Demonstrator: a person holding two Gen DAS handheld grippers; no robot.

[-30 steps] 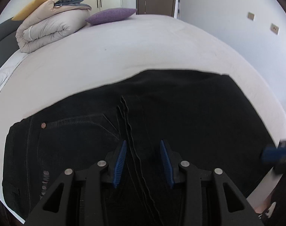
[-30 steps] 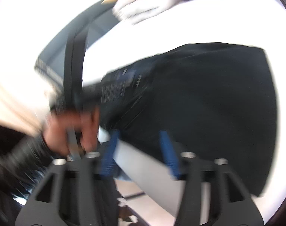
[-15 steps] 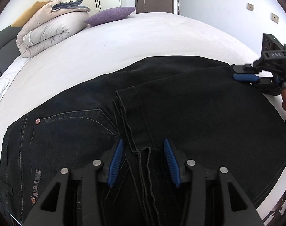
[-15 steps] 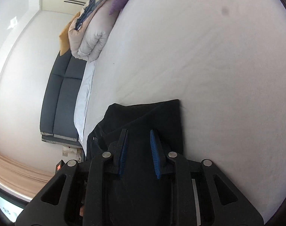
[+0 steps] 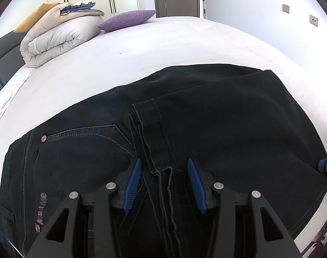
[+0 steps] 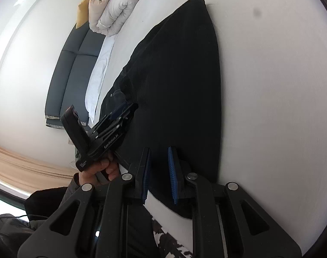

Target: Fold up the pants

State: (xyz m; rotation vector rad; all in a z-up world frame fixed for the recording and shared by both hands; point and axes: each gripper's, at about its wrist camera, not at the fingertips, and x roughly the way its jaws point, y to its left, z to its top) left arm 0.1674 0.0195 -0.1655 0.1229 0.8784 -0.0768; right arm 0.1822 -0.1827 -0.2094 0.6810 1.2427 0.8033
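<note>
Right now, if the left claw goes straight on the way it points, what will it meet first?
Most likely the black pants: the left claw tilts down over their hemmed leg ends, its pads standing apart on either side of the seams. Depth is hard to judge.

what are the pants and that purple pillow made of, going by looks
Pants: probably black denim, matte, with contrast stitching, a metal rivet and a hemmed cuff. Pillow: a coarse woven fabric, likely linen or a polyester blend; its speckled matte weave shows, but the fibre can't be told.
</note>
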